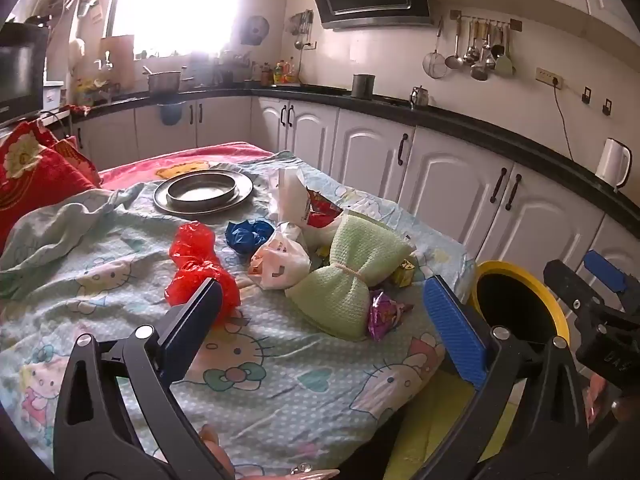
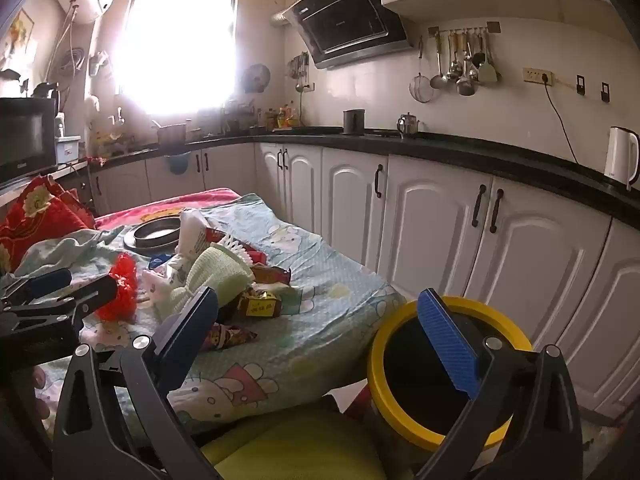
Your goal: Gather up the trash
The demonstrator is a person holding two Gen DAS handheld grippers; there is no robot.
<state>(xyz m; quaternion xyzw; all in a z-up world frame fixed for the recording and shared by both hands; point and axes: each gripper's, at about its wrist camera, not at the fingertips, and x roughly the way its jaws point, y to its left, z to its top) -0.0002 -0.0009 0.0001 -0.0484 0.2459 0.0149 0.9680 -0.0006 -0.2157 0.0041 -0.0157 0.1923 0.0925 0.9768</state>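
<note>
Trash (image 1: 280, 256) is heaped mid-tabletop (image 1: 280, 368); wrappers are partly hidden under a green cloth (image 1: 352, 272). The bin (image 2: 400, 328) is cut off by the right claw (image 2: 328, 344). Left claw (image 1: 320, 320) and right are spread wide, empty.

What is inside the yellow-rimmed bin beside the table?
The yellow-rimmed round bin shows only a dark, black-lined interior; no trash is visible in it. In the right wrist view a blue pad of the hand-held gripper covers part of the opening, and the bottom is too dark to see.
</note>
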